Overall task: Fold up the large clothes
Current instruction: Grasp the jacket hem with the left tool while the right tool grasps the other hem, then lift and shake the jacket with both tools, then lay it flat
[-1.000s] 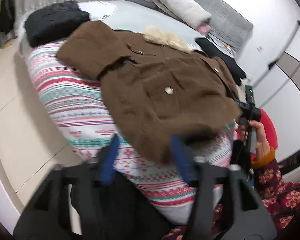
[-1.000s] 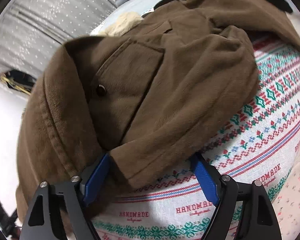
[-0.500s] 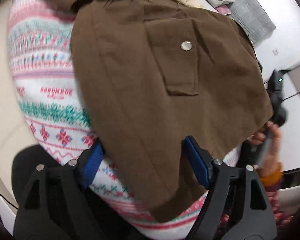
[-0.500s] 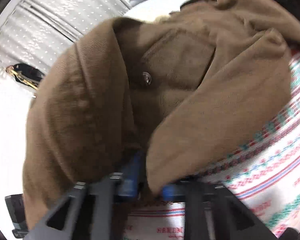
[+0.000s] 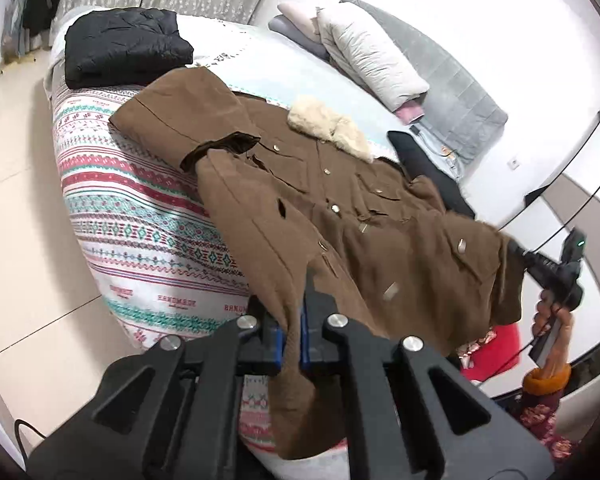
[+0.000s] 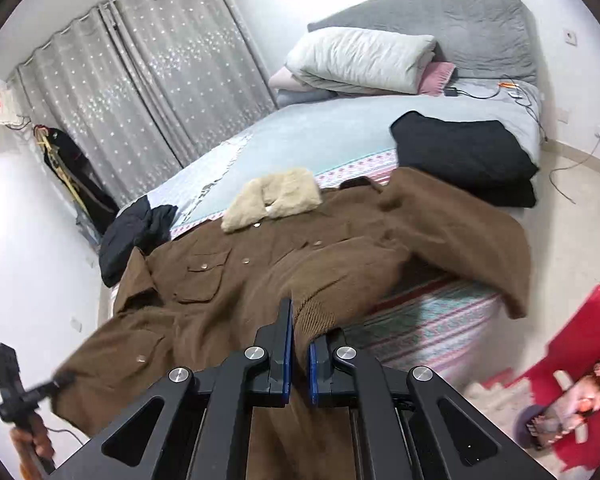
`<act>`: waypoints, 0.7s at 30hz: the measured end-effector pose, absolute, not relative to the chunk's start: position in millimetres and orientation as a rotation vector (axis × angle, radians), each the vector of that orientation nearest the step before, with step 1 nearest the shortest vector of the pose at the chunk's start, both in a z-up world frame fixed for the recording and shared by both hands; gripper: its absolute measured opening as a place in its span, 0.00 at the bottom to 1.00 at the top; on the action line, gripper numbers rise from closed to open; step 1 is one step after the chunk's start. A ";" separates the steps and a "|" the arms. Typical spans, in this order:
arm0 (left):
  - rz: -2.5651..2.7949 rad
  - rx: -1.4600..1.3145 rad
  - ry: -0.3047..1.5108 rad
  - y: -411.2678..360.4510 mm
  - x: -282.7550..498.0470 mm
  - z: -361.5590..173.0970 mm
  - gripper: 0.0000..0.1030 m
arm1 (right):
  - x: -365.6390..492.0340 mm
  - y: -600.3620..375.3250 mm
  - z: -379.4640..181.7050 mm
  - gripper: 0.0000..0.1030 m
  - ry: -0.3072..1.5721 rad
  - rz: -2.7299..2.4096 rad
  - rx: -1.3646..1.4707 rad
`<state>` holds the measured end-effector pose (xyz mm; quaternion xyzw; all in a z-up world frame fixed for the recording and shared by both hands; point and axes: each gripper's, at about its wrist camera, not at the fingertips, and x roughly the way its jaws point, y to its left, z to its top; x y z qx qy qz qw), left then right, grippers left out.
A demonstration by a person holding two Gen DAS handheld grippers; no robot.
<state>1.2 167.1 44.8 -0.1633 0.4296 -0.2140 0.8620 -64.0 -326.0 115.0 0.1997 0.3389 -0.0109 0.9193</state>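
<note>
A brown coat (image 5: pixel 340 216) with a cream fur collar (image 5: pixel 332 128) lies front up across the patterned bedspread (image 5: pixel 140 220). My left gripper (image 5: pixel 292 336) is closing tight on the coat's bottom hem, the fabric pinched between its blue pads and held above the bed's edge. My right gripper (image 6: pixel 299 344) is shut on the hem at the other bottom corner of the coat (image 6: pixel 260 280). Each gripper shows in the other's view: the right one (image 5: pixel 516 252) at the far right, the left one (image 6: pixel 64 380) at the lower left, blurred. The hem hangs stretched between them.
A folded black jacket (image 5: pixel 124 48) sits on the bed's far left corner, another folded black garment (image 6: pixel 464 156) on the right side. Rolled duvets (image 6: pixel 360 60) lean on the grey headboard (image 6: pixel 440 16). A red object (image 6: pixel 580 360) lies on the floor.
Both grippers went from open around the hem to shut on it. They then rose and drew back, lifting the coat's lower edge off the bed.
</note>
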 end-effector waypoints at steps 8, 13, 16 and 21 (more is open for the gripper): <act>-0.142 -0.012 1.198 193.7 4.5 -32.2 0.16 | -71.5 -335.4 52.8 0.10 1.065 -0.178 0.205; -0.088 -0.069 1.120 217.6 0.0 -24.2 0.60 | -74.3 -331.1 17.8 0.31 1.175 -0.324 0.016; -0.170 -0.077 1.080 208.7 2.1 -21.7 0.70 | -67.8 -328.7 29.9 0.54 1.112 -0.399 -0.069; -0.313 -0.061 1.061 161.3 0.1 -12.5 0.70 | -65.6 -295.3 44.4 0.60 1.041 -0.160 0.021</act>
